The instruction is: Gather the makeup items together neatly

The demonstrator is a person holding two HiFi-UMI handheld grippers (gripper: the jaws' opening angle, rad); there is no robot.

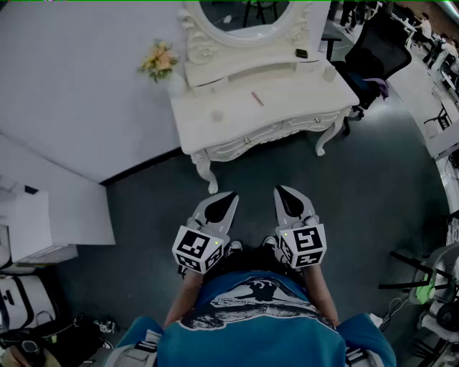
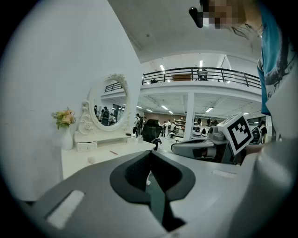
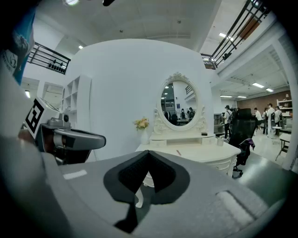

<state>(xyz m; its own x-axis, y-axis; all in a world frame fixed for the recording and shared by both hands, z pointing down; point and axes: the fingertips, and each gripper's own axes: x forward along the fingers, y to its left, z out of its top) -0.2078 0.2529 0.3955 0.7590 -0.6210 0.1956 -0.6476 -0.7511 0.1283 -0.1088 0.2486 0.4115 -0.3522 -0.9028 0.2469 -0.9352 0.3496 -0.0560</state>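
Closest to the head camera, a blue shirt (image 1: 251,326) is filling the bottom of the view. Just beyond it the person is holding both tools out side by side over the dark floor (image 1: 143,208). The left tongs (image 1: 229,195) are sitting fully closed, tips meeting, with nothing between them. The right tongs (image 1: 282,190) are likewise pressing shut on nothing. Each is carrying its marker cube at the rear, the left cube (image 1: 196,249) and the right cube (image 1: 304,246) lying just ahead of the person's forearms. Both tools are pointing slightly downward toward a white vanity and are staying well apart from it, touching none of the items.

The makeup items are all lying scattered on the vanity's tabletop (image 1: 294,97), none gathered. A slim pink stick (image 1: 257,99) is lying near the middle. A small pale round item (image 1: 217,115) is resting toward the left front, well apart from the stick. A small black item (image 1: 302,53) is sitting on the raised shelf under the oval mirror (image 1: 244,14). A white jar (image 1: 329,72) is standing near the right rear corner. What each item is exactly is too small to tell.

A vase of flowers (image 1: 159,61) is standing at the tabletop's left rear corner against the white wall. A black office chair (image 1: 376,50) is standing to the vanity's right.
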